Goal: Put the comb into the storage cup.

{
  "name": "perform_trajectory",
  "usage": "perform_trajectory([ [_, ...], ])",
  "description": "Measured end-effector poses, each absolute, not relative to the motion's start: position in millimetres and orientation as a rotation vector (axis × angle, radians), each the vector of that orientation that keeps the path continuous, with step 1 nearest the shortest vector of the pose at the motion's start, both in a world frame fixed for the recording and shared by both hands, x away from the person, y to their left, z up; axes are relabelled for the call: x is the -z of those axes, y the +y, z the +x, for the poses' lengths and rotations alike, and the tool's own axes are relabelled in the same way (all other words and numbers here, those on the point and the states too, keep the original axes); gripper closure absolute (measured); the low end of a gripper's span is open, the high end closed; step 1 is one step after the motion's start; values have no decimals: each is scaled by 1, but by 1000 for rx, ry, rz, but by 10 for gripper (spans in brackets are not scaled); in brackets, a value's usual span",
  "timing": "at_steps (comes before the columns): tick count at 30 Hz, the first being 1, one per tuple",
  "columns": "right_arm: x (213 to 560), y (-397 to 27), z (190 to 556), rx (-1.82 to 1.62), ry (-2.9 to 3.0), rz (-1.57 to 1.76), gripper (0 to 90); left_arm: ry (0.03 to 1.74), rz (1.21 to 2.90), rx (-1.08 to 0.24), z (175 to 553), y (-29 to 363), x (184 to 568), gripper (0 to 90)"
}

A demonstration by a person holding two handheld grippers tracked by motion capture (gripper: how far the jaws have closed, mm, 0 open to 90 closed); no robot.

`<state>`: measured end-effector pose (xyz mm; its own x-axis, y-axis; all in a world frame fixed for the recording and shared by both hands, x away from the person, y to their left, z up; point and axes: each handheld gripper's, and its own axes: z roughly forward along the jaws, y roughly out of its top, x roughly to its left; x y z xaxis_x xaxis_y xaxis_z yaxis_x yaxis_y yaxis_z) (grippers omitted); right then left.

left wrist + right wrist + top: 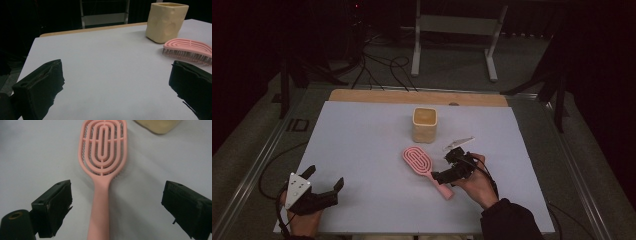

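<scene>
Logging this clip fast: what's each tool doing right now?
Left tool: open, holding nothing, above bare table.
Right tool: open, jaws either side of the pink hairbrush handle, not gripping it.

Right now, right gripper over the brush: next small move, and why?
Probably lower the right gripper a little and close on the pink hairbrush handle. Its jaws stand wide open on either side of the handle without touching it, and the brush lies flat, bristles down, on the white table. The left gripper sits open, well apart.
</scene>
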<state>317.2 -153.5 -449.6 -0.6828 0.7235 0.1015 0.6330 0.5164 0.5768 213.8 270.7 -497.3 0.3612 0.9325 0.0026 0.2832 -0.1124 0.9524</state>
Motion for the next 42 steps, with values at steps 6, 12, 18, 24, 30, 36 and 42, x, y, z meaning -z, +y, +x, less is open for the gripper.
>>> perform_trajectory([
  [6, 455, -142, 321, -842, 2635, 1155, 93, 1109, 1623, -813, 214, 271, 497, 2],
  [12, 459, -133, 325, -800, 2661, 1149, 93, 1108, 1623, -813, 214, 271, 497, 3],
  [18, 465, -125, 328, -743, 2703, 1137, 97, 1108, 1623, -812, 214, 271, 497, 3],
  [24, 472, -120, 332, -685, 2743, 1141, 146, 1107, 1626, -813, 214, 271, 497, 3],
  [30, 478, -113, 335, -617, 2813, 1135, 303, 1108, 1627, -812, 215, 271, 498, 2],
  [36, 485, -106, 338, -569, 2866, 1138, 467, 1107, 1627, -811, 215, 271, 498, 2],
  [42, 492, -97, 339, -475, 2855, 1101, 550, 1107, 1627, -811, 215, 271, 498, 2],
])
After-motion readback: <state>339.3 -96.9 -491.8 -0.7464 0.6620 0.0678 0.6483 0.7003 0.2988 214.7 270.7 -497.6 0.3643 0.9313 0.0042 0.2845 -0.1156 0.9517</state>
